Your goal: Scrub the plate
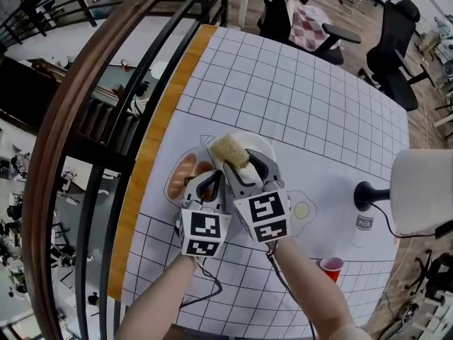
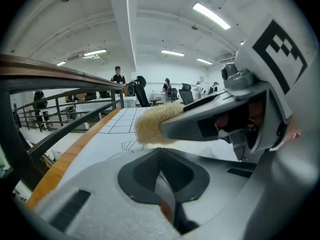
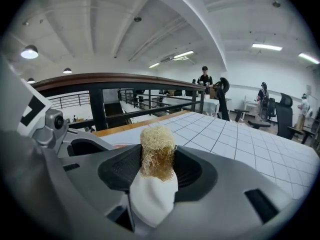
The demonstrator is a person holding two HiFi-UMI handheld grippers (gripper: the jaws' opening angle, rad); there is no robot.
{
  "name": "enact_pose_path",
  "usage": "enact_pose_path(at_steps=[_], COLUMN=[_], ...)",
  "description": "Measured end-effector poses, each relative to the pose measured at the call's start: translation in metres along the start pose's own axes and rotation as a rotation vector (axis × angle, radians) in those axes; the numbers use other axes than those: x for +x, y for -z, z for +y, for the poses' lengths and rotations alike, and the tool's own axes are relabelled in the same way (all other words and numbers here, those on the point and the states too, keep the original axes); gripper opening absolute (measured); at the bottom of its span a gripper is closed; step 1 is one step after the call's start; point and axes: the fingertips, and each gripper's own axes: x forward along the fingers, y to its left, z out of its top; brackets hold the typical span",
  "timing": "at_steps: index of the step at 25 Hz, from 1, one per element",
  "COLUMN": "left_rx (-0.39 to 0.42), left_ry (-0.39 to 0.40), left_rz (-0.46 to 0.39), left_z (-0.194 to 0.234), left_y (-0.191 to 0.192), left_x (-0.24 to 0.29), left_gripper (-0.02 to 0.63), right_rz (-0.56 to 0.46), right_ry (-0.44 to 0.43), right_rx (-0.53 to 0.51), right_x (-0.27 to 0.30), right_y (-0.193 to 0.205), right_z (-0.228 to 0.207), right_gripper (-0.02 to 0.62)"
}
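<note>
An oval plate (image 1: 185, 173) with an orange-brown face and a pale rim sits at the table's left side. My left gripper (image 1: 206, 184) is at the plate's right edge, shut on a thin edge with an orange patch (image 2: 161, 184), which looks like that plate. My right gripper (image 1: 238, 160) is right beside it, shut on a scrubber: a tan fibrous pad (image 1: 229, 149) on a white base (image 3: 152, 194). The pad (image 3: 157, 151) sticks out past the jaws, just above and to the right of the plate. A white round dish (image 1: 262, 146) lies partly hidden behind the pad.
The gridded white table (image 1: 318, 98) has a wooden edge (image 1: 145, 168) at the left, with a railing (image 1: 92, 119) beyond it. To the right are a lamp (image 1: 423, 190), a small bottle (image 1: 364, 228) and a red cup (image 1: 331, 266). Office chairs (image 1: 393, 41) stand at the far side.
</note>
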Motion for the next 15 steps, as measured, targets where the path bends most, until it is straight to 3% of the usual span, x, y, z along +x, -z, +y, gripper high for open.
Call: enact_pose_path(at_steps=[4, 10, 15], left_rx=[-0.013, 0.041, 0.053], left_ry=[-0.015, -0.014, -0.022], left_rz=[0.074, 0.187, 0.213], left_z=[0.0, -0.005, -0.005], left_y=[0.009, 0.017, 0.02], left_x=[0.005, 0.014, 0.017], left_gripper=[0.012, 0.012, 0.012], right_rz=[0.036, 0.042, 0.071], right_ry=[-0.033, -0.034, 0.06], right_rx=[-0.006, 0.017, -0.026], right_x=[0.007, 0.007, 0.004], right_y=[0.013, 0.022, 0.025], right_z=[0.005, -0.005, -0.028], right_gripper=[0.193, 0.193, 0.193])
